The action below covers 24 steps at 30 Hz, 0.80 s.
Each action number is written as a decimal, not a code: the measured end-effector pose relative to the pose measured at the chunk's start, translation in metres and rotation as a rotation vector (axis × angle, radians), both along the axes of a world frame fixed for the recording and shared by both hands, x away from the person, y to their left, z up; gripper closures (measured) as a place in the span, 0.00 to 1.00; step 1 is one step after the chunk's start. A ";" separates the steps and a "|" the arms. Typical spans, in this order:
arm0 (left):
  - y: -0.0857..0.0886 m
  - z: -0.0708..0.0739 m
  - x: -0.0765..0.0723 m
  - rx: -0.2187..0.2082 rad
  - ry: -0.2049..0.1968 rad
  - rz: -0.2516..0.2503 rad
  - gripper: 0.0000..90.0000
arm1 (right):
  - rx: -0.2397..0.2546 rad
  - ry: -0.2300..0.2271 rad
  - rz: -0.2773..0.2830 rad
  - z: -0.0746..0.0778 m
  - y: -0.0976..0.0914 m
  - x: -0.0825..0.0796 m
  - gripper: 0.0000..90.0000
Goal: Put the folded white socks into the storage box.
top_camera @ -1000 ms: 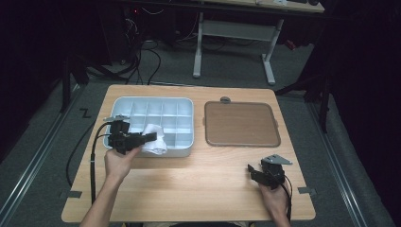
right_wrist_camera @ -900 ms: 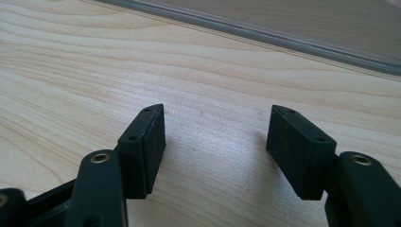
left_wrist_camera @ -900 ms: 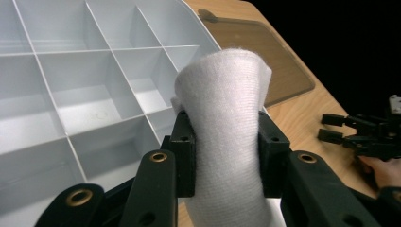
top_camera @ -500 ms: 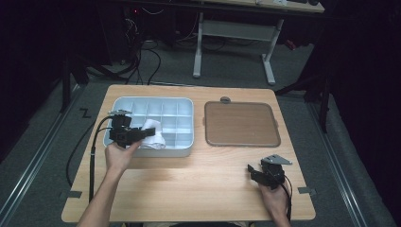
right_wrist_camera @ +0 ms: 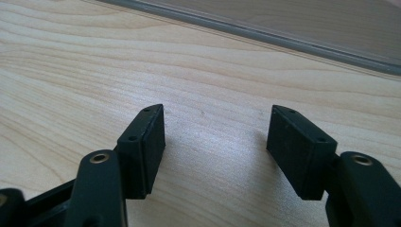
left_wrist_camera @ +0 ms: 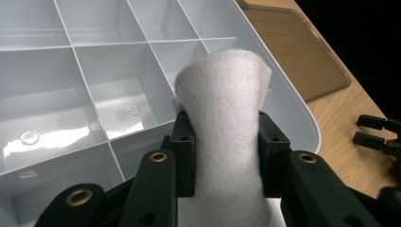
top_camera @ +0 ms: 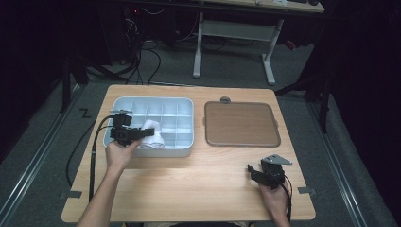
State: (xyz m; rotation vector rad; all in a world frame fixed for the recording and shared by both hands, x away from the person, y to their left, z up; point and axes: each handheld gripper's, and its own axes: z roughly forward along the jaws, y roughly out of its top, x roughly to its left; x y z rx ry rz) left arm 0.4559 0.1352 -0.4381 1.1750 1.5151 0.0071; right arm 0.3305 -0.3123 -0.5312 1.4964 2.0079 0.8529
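At the left, the left gripper (top_camera: 135, 134) pinches a rolled white cloth (left_wrist_camera: 226, 127) between its jaws, over the front row of the pale blue compartment tray (top_camera: 185, 101); the roll's long axis runs along the jaws, toward the brown lid (top_camera: 241, 124) lying beside the tray. At the right, the right gripper (top_camera: 254, 172) rests on the wooden surface (top_camera: 189, 184), jaws spread around nothing.

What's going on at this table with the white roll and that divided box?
A person sits at a wooden table with a hand-held gripper in each hand. The left gripper is clamped on a rolled white cloth and holds it over the near compartments of a pale blue divided organizer tray. The right gripper rests open and empty over the table. The tray's brown-tinted lid lies beside the tray.
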 end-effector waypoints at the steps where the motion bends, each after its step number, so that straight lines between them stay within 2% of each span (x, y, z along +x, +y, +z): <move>1: 0.000 -0.002 0.001 0.008 0.005 -0.004 0.74 | 0.001 0.001 -0.001 0.000 0.000 0.000 0.43; 7: 0.000 -0.013 0.005 0.000 0.033 -0.007 0.74 | 0.000 0.000 -0.001 0.000 0.000 0.000 0.43; 10: 0.001 -0.016 0.007 -0.021 0.042 -0.005 0.74 | 0.001 0.001 -0.001 0.000 0.000 0.000 0.43; 16: 0.001 -0.024 0.011 -0.003 0.072 -0.006 0.74 | 0.001 0.001 -0.001 0.000 0.000 0.000 0.43; 22: -0.001 -0.029 0.012 0.033 0.066 -0.010 0.74 | 0.001 0.001 0.001 0.000 0.000 0.000 0.42; 24: -0.002 -0.031 0.011 0.072 0.058 -0.016 0.74 | 0.001 0.000 0.001 0.000 0.000 0.000 0.42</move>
